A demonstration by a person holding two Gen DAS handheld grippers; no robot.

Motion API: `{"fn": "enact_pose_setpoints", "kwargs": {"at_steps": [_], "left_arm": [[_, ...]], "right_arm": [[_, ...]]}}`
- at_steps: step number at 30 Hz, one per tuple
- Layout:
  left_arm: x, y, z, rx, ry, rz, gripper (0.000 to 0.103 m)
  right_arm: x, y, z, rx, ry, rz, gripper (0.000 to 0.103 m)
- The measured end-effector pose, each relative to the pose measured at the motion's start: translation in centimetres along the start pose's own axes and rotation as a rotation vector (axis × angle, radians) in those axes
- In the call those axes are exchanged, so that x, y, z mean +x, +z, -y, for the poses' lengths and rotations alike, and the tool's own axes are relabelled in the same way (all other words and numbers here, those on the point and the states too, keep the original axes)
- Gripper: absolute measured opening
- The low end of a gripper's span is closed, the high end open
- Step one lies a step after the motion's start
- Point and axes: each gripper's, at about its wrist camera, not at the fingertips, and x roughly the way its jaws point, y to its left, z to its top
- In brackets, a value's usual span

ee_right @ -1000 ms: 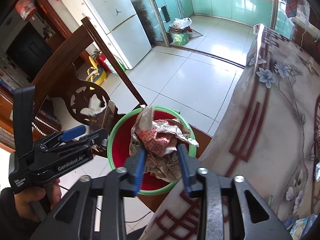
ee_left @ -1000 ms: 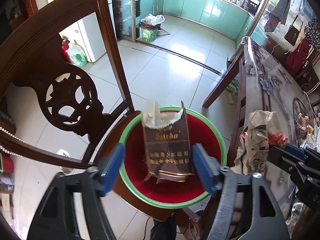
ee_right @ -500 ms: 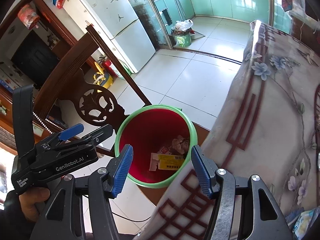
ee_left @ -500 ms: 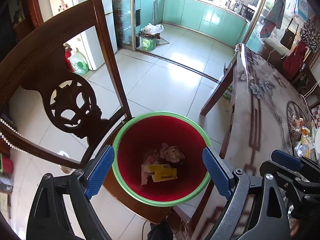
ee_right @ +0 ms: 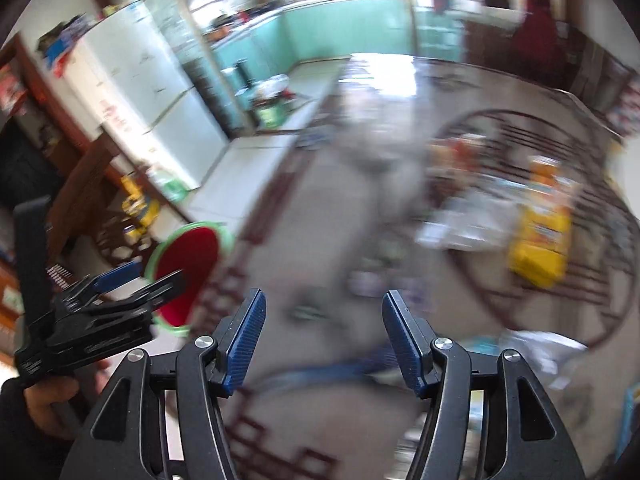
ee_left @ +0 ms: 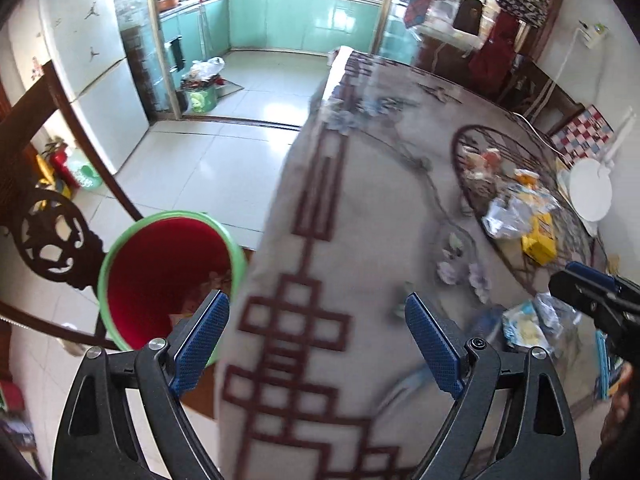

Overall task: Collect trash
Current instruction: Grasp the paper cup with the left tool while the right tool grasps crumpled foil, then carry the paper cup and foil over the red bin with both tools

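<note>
A: What has changed since half a second ago?

B: Both grippers have swung away from the red bin [ee_left: 160, 276] toward the table [ee_left: 360, 208]; the bin now sits low on the left in both views.

A: And the tongs themselves?

B: The left gripper [ee_left: 316, 340] is spread wide with nothing between its blue pads, hovering over the table's edge. The right gripper [ee_right: 322, 344] is also parted and empty, above the patterned cloth.

A: Where is the trash?

B: Crumpled wrappers [ee_left: 516, 212] and a yellow packet [ee_left: 540, 240] lie on the table's round motif, well ahead on the right. More wrappers [ee_left: 536, 320] sit nearer. The right view is badly blurred; only the yellow packet [ee_right: 540, 240] reads clearly.

A: Anything around the bin?

B: A carved wooden chair [ee_left: 52, 240] stands just beside it.
</note>
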Motion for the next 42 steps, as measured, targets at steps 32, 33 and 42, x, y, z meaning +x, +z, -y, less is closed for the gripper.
{"fn": "enact_pose_setpoints", "kwargs": {"at_steps": [32,33,42], "left_arm": [[6.4,-9.3,22.8,0.331,-0.27,-0.461,0.067],[6.1,-9.1,22.5,0.32,-0.269,-0.444,0.066],[3.1,-5.2,16.1,0.167,-0.153,-0.229,0.066]], "right_arm": [[-1.9,-3.5,19.1,0.245,0.007,0.013,0.021],[-2.3,-3.2,18.7,0.238,0.013,0.023,0.021],[-3.5,-1.0,14.5,0.155,0.048,0.07,0.021]]}}
